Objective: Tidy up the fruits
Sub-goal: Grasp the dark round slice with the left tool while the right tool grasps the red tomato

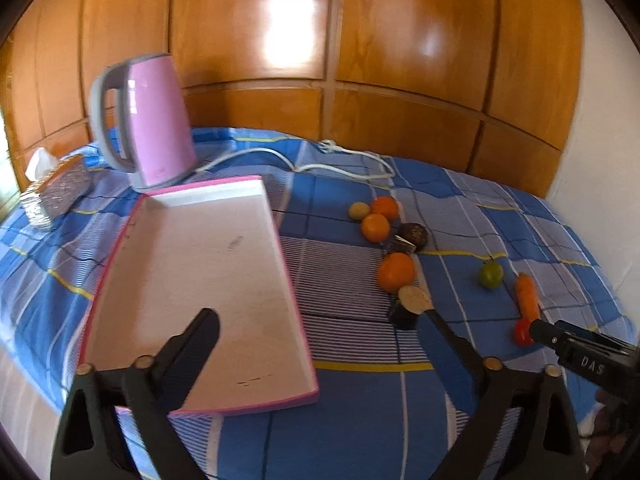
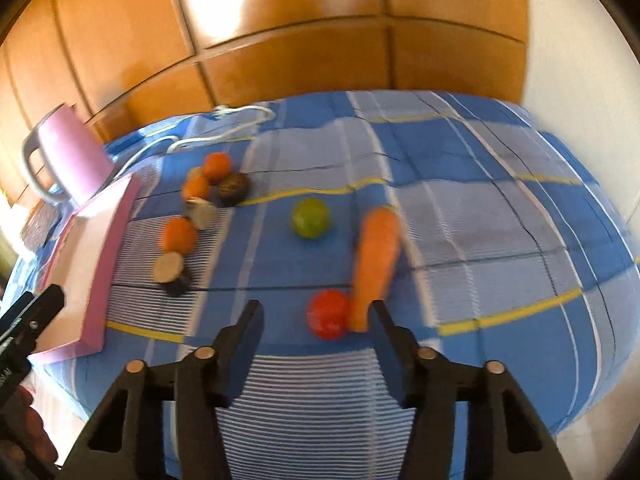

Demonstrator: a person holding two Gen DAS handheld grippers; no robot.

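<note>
A white tray with a pink rim [image 1: 192,264] lies on the blue checked cloth. To its right lie three oranges [image 1: 396,272], a cut aubergine piece [image 1: 412,304], a dark round fruit [image 1: 414,236], a green fruit [image 1: 491,275], a carrot [image 1: 527,294] and a red tomato [image 1: 521,332]. My left gripper [image 1: 320,320] is open and holds nothing, hanging over the tray's right rim. My right gripper [image 2: 316,314] is open. The tomato [image 2: 328,314] sits just beyond its tips, touched by neither pad, and the carrot [image 2: 376,264] lies beside the right finger.
A pink kettle [image 1: 148,120] stands behind the tray, and its white cord [image 1: 304,164] trails across the cloth. A tissue box [image 1: 60,184] sits at the far left. Wooden panels close the back and a white wall [image 1: 600,140] stands on the right.
</note>
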